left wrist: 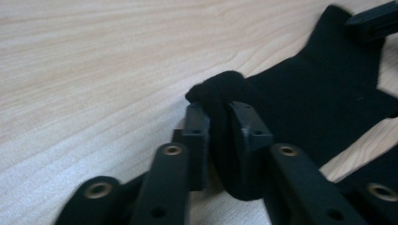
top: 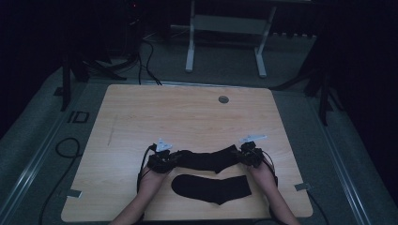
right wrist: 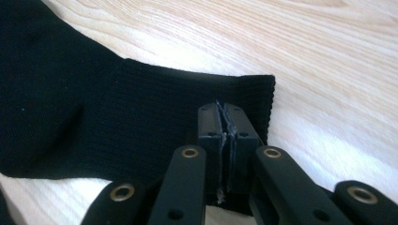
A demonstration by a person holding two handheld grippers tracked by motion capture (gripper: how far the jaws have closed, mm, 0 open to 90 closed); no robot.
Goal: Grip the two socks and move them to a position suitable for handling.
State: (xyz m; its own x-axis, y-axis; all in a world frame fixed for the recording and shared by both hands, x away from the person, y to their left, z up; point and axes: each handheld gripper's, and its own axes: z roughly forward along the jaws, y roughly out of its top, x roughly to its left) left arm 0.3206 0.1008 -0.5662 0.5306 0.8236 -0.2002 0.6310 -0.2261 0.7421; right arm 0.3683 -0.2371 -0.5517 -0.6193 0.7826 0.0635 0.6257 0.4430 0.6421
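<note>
Sock (top: 206, 158), black, ribbed cuff, stretched between two tools.

table (top: 141, 112): light wood; on it: far sock (top: 206, 158); near sock (top: 211, 188)

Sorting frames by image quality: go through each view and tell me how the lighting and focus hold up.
High view: dim and bluish, room behind nearly black, both black socks read as flat shapes on the table. Left gripper view: bright, soft overall; the left gripper is blurred, the held sock shows no knit. Right gripper view: bright, sharper; cuff ribbing is clear by the right gripper.
</note>
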